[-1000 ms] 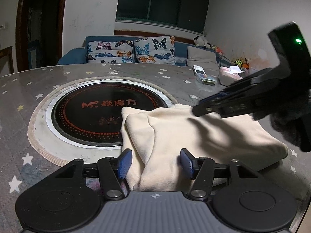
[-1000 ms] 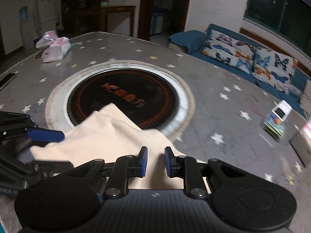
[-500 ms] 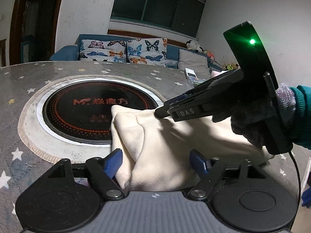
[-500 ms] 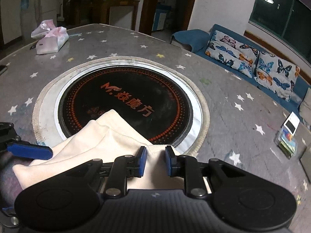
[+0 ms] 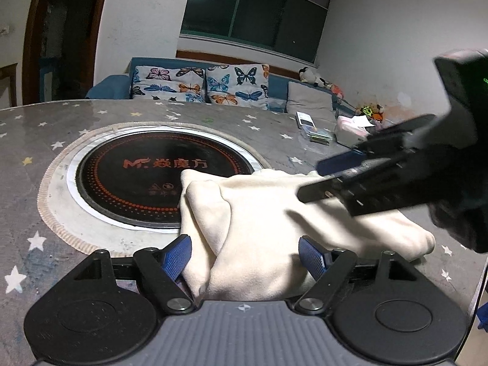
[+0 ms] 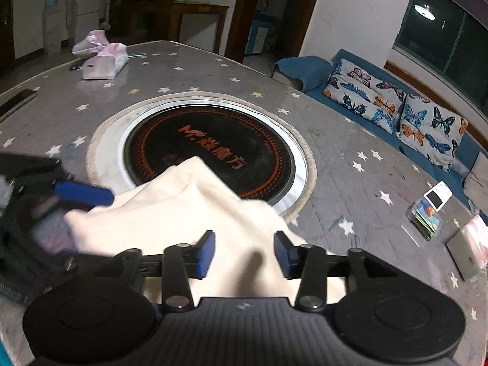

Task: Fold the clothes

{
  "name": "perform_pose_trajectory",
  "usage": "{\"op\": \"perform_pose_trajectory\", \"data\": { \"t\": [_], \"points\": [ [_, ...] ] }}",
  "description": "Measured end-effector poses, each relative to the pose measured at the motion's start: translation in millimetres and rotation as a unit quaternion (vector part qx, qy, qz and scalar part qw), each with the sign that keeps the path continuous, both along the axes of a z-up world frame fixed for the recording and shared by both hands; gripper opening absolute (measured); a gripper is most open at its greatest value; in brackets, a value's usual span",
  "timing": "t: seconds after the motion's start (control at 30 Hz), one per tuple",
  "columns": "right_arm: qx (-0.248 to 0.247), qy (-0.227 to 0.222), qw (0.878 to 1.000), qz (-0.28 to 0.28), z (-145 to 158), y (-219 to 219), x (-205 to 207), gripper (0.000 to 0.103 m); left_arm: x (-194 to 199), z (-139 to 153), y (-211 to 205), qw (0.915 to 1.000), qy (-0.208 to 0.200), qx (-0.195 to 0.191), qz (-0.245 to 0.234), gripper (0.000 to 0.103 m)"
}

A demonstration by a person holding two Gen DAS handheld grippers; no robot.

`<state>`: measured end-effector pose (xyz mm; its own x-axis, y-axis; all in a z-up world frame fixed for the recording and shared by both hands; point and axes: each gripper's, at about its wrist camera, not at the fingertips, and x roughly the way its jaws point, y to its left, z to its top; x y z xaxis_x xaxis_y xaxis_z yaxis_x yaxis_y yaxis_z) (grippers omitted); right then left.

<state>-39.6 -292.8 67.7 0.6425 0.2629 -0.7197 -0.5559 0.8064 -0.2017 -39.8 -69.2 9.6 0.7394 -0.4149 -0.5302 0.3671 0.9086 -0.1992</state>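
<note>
Gripper (image 5: pixel 245 256) near "DAS"-less "M" hob logo (image 5: pixel 134 163)

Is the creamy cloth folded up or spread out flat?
Folded up. The cream cloth sits as a thick bundle with doubled layers and a rounded folded edge, partly over the round black cooktop on the table.
</note>
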Motion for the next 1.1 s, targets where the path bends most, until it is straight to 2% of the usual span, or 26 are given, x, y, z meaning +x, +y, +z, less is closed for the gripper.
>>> {"op": "perform_pose_trajectory", "data": {
  "t": [0.17, 0.3, 0.47, 0.63, 0.8, 0.9, 0.97, 1.03, 1.07, 1.1],
  "points": [
    [-0.001, -0.002, 1.000, 0.009, 0, -2, -25, 0.046, -1, 2, 8, 0.9998, 0.005, 0.004, 0.020, 0.081],
    [-0.005, -0.009, 1.000, 0.028, 1, 5, -44, 0.050, -1, 6, 15, 0.9992, 0.004, 0.011, 0.038, 0.081],
    [-0.019, -0.022, 0.996, 0.079, 0, 30, -69, 0.052, 4, 9, 32, 0.9973, 0.014, 0.005, 0.072, 0.078],
    [-0.041, -0.033, 0.990, 0.127, -8, 58, -84, 0.052, 8, 11, 53, 0.9942, 0.026, -0.009, 0.104, 0.057],
    [-0.063, -0.048, 0.985, 0.154, -15, 80, -88, 0.052, 9, 11, 65, 0.9927, 0.037, -0.024, 0.112, 0.055],
    [-0.073, -0.049, 0.983, 0.160, -21, 90, -88, 0.048, 11, 11, 68, 0.9918, 0.050, -0.043, 0.110, 0.057],
    [-0.076, -0.048, 0.983, 0.159, -26, 96, -88, 0.041, 12, 11, 68, 0.9910, 0.058, -0.056, 0.107, 0.057],
    [-0.080, -0.052, 0.983, 0.158, -29, 100, -87, 0.031, 16, 12, 67, 0.9898, 0.068, -0.069, 0.105, 0.066],
    [-0.077, -0.050, 0.984, 0.155, -29, 100, -86, 0.028, 17, 13, 67, 0.9891, 0.072, -0.075, 0.105, 0.067],
    [-0.072, -0.050, 0.985, 0.151, -28, 99, -84, 0.022, 19, 13, 66, 0.9883, 0.077, -0.081, 0.104, 0.067]
  ]
}}
